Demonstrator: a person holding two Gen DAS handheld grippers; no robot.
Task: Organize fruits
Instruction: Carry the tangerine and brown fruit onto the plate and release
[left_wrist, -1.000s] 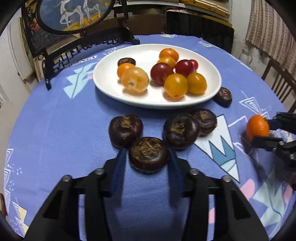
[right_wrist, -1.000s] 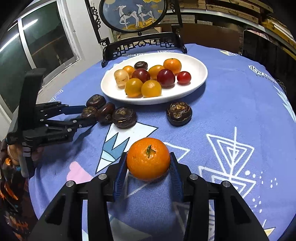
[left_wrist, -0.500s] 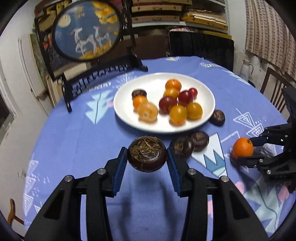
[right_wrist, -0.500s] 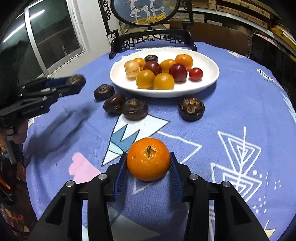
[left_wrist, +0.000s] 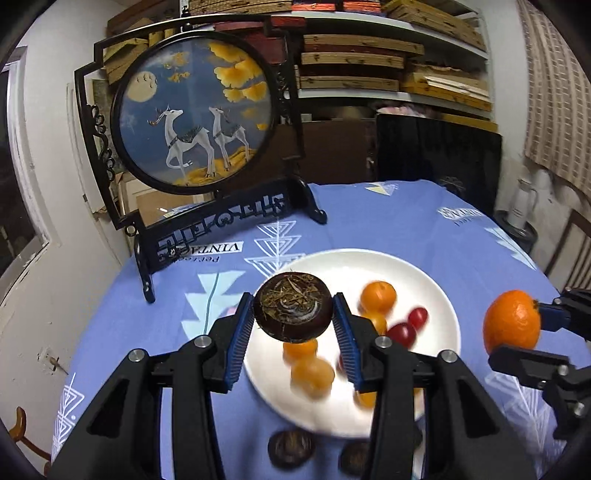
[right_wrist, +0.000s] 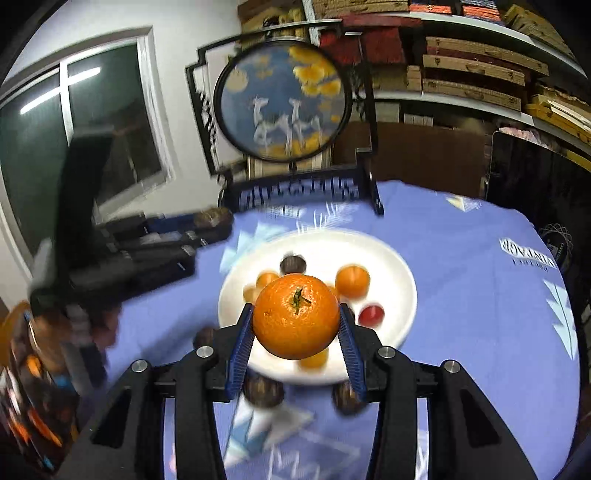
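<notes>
Left wrist view, nearest first: the left gripper (left_wrist: 293, 325) pinches a dark water chestnut (left_wrist: 293, 311) between its blue pads, and the piece now hangs clear of the cloth, over the near-left part of the white plate (left_wrist: 439, 295). A second ago it sat on the blue tablecloth (left_wrist: 388, 221) among its fellows; it has since been lifted and carried forward. Right wrist view shows the same for the right gripper (right_wrist: 295, 328), which clamps a mandarin (right_wrist: 295, 316) by its sides, stem facing the camera, raised from the cloth to a point over the plate's near half. Judgement: both pick-ups are complete and both pieces are in transit; release onto the plate appears to be the next step.

Beyond the grippers, small tomatoes (left_wrist: 406, 325) and oranges lie on the plate, heavily smeared by motion, so no reliable count is possible. Two or three dark chestnuts remain on the cloth at the plate's near edge, partly cut off behind the gripper bodies. Farthest back stands a round deer screen (left_wrist: 195, 114) in a black frame.
</notes>
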